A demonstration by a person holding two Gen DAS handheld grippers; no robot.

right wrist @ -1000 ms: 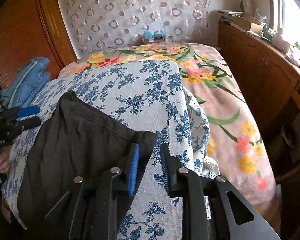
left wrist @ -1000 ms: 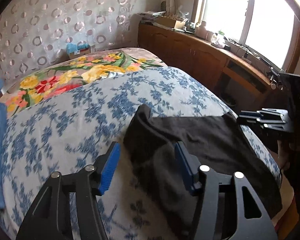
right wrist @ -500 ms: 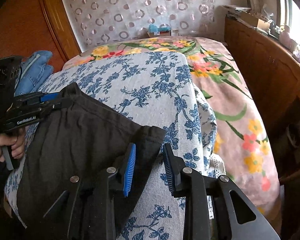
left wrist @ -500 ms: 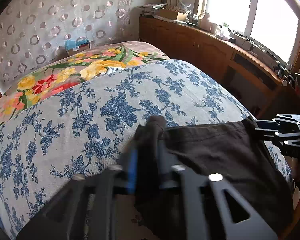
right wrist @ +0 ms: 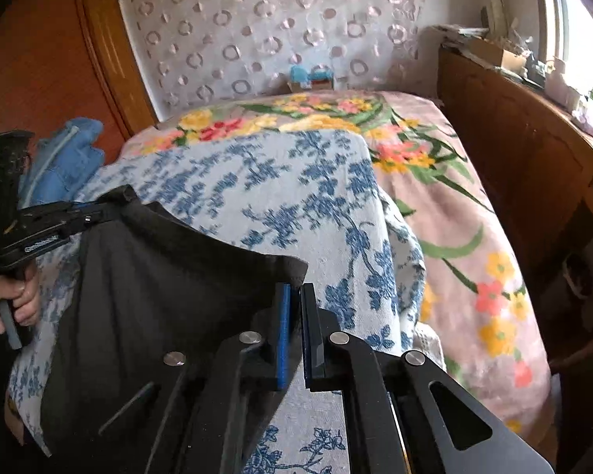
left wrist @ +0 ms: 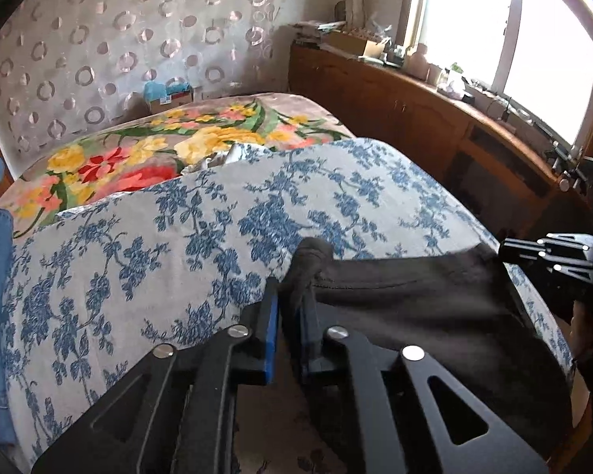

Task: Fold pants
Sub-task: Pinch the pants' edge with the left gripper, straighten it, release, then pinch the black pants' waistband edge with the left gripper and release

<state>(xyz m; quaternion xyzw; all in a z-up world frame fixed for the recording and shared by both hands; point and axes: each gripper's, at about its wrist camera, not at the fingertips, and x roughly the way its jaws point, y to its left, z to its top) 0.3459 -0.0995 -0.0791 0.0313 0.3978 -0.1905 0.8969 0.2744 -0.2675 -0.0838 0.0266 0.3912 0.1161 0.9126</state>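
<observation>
Dark pants (left wrist: 423, 308) lie on the near part of the bed, on a blue-flowered white cover (left wrist: 201, 229). My left gripper (left wrist: 290, 300) is shut on the pants' left corner, which bunches up between the blue pads. My right gripper (right wrist: 295, 296) is shut on the pants' right corner (right wrist: 288, 268). The pants (right wrist: 158, 288) stretch between both grippers. The left gripper also shows in the right wrist view (right wrist: 59, 223), and the right gripper shows in the left wrist view (left wrist: 549, 252).
A flowered blanket (right wrist: 435, 181) covers the far and right side of the bed. Blue jeans (right wrist: 63, 158) lie at the left by the wooden headboard. A long wooden cabinet (left wrist: 415, 118) with clutter runs under the window on the right.
Both grippers were open a second ago. The left closed on the pants' left corner and lifted it; the right then closed on the right corner.
</observation>
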